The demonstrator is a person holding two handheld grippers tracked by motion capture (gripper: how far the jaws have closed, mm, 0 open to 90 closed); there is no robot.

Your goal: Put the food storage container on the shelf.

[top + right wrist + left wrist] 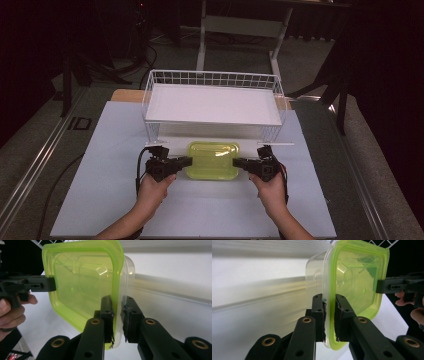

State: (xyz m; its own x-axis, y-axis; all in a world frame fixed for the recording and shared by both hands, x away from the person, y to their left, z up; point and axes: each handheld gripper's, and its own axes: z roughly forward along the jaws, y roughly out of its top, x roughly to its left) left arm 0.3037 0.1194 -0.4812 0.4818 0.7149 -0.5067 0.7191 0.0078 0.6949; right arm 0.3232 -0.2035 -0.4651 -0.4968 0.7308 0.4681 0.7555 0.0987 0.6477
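1. Two hands, the left hand [152, 192] and the right hand [272, 192], are seen at the bottom centre of the high view, each carrying a gripper.
2. At centre frame, a clear container with a green lid [212, 160] is held between them, just in front of the wire basket [150, 87].
3. On the lid's left edge the left gripper [187, 160] is clamped, jaws narrow on the rim [329, 315].
4. On the right edge the right gripper [238, 162] is likewise clamped on the rim [117, 315].
5. Bare white board [200, 210] is left open towards the lower frame and to both sides.
6. Directly above the container in the frame, the basket's front wall and white tray [212, 105] stand in the way.
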